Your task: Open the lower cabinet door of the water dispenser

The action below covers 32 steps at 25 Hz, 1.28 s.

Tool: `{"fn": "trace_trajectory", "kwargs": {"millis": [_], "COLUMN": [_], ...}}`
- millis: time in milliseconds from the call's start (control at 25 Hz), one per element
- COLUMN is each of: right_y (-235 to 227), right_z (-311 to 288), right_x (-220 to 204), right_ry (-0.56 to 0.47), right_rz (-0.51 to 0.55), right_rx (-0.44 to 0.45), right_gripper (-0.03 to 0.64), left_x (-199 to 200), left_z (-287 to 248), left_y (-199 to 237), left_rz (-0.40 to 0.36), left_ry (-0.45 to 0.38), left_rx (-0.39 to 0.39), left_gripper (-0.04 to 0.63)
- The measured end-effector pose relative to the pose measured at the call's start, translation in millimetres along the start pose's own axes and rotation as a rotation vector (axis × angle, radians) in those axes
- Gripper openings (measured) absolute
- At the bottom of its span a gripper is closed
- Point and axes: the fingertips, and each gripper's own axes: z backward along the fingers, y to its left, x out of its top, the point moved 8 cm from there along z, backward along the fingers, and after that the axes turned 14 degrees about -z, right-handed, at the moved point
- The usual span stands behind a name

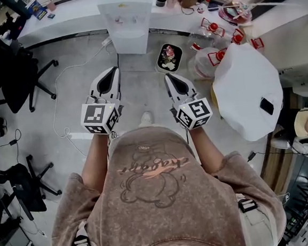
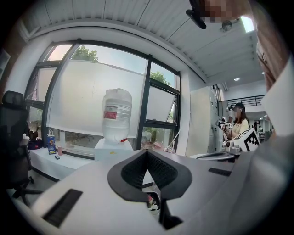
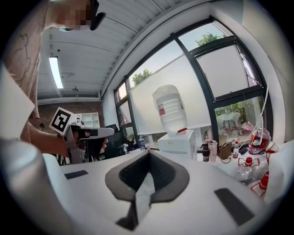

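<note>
At the far side of the floor, against the white counter (image 1: 70, 17), stands the water dispenser (image 1: 127, 21) with its bottle (image 2: 116, 114) on top. Its front face is steeply foreshortened, and the lower cabinet door cannot be made out. The dispenser lies straight ahead of both tools and well apart from them, slightly left of their midline. Left gripper (image 1: 114, 71): jaws together, nothing between them, judged the nearer. Right gripper (image 1: 167, 77): jaws together, empty. Both point toward the dispenser's front.
</note>
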Motion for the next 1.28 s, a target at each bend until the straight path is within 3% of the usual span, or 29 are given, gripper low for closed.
{"fn": "trace_trajectory", "kwargs": {"millis": [480,840,1280], "right_y": [-31,-37,-67], "right_z": [-33,-82,-151], "right_x": [9,20,3], "right_ry": [0.001,-0.008,-0.001], "right_rz": [-0.029,-0.029,-0.031], "right_rx": [-0.011,-0.045,-0.066], "right_gripper": [0.004,0.005,0.005], "left_x": [4,-6,-51], "left_z": [-41,-85,-135], "left_y": [20,62,101], "left_rz": [-0.017,-0.022,-0.021], "left_ry": [0.005,0.001,0.020], "left_rx": [-0.007,-0.039,-0.080], "left_gripper": [0.012,0.012,0.013]}}
